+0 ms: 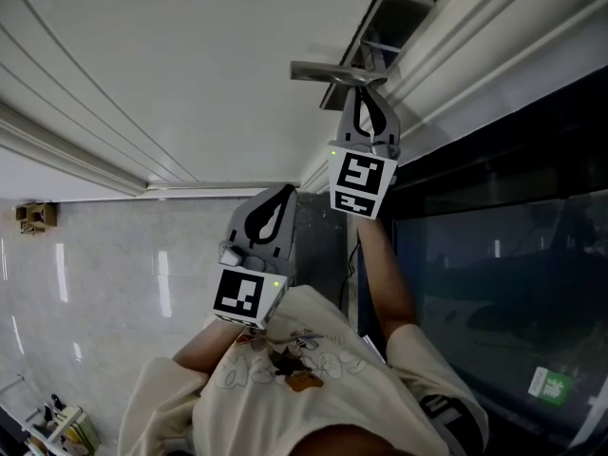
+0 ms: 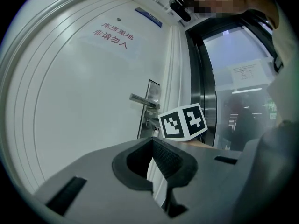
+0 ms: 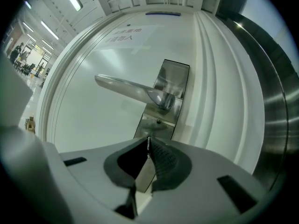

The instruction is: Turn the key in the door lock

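Note:
A white door carries a steel lock plate [image 3: 171,84] with a lever handle [image 3: 127,87] pointing left. In the right gripper view my right gripper [image 3: 149,146] sits just below the handle, close to the plate, its pads pressed on a thin silvery key [image 3: 148,142] seen edge-on. The head view shows that gripper [image 1: 360,91] right under the handle [image 1: 328,71]. My left gripper [image 1: 282,194] hangs back from the door, lower and to the left. Its jaws [image 2: 152,140] are shut with nothing between them, and the right gripper's marker cube [image 2: 183,122] shows in front of it.
A dark glass panel [image 1: 494,255] in a metal frame stands right of the door, past white frame mouldings [image 3: 219,92]. A sign with red characters [image 2: 111,35] is on the door's upper part. Pale floor tiles [image 1: 114,274] lie to the left.

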The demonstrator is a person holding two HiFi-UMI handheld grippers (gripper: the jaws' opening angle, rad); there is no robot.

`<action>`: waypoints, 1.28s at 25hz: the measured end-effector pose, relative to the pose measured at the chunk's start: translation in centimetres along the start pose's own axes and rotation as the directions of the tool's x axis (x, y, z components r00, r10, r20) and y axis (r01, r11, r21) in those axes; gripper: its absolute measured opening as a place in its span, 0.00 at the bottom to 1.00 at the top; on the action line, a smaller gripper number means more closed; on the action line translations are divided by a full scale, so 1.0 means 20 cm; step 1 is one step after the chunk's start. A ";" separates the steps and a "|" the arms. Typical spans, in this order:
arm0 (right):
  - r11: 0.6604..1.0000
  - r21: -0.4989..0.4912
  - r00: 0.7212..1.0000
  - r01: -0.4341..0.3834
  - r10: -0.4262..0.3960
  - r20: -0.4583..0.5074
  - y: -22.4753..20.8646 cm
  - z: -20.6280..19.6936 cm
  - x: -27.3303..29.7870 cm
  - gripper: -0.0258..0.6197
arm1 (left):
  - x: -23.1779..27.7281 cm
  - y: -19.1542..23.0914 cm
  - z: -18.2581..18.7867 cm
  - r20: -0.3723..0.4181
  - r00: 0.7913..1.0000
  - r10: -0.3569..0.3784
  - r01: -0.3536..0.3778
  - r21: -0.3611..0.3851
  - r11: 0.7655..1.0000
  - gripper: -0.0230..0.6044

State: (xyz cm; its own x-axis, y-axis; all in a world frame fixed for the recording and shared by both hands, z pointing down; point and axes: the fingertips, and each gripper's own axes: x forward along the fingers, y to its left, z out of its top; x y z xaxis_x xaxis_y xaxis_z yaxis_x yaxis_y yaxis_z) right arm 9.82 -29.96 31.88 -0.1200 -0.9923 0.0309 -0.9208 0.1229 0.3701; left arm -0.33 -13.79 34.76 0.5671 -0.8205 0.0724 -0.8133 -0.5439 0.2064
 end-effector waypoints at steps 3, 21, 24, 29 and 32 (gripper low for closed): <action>0.998 0.060 1.000 -0.014 0.014 -0.001 0.00 -0.01 0.00 0.07 | 0.02 -0.01 -0.01 -0.007 1.000 -0.005 0.005 0.000 1.000 0.05; 0.602 0.793 0.995 -0.100 0.045 0.092 -0.08 -0.06 -0.01 0.07 | -0.03 -0.06 -0.01 0.005 1.000 0.000 0.000 0.007 1.000 0.05; 0.446 0.885 0.991 -0.132 0.040 0.128 -0.08 -0.07 -0.01 0.08 | -0.05 -0.07 -0.01 0.011 1.000 0.002 -0.002 0.009 1.000 0.05; 0.279 0.948 0.988 -0.156 0.026 0.155 -0.09 -0.08 0.00 0.08 | -0.08 -0.08 0.01 0.018 1.000 0.004 -0.004 0.009 1.000 0.05; 0.180 0.970 0.986 -0.166 0.021 0.165 -0.09 -0.09 0.00 0.08 | -0.09 -0.09 0.01 0.025 1.000 0.007 -0.007 0.010 1.000 0.04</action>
State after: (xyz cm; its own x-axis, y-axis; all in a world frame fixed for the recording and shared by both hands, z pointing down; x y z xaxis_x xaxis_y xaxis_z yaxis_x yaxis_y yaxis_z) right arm 12.13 -30.17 32.95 -0.1991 -0.9732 -0.1150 -0.5052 0.2025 -0.8389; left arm 0.01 -11.38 34.06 0.5582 -0.8282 0.0493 -0.8185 -0.5400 0.1960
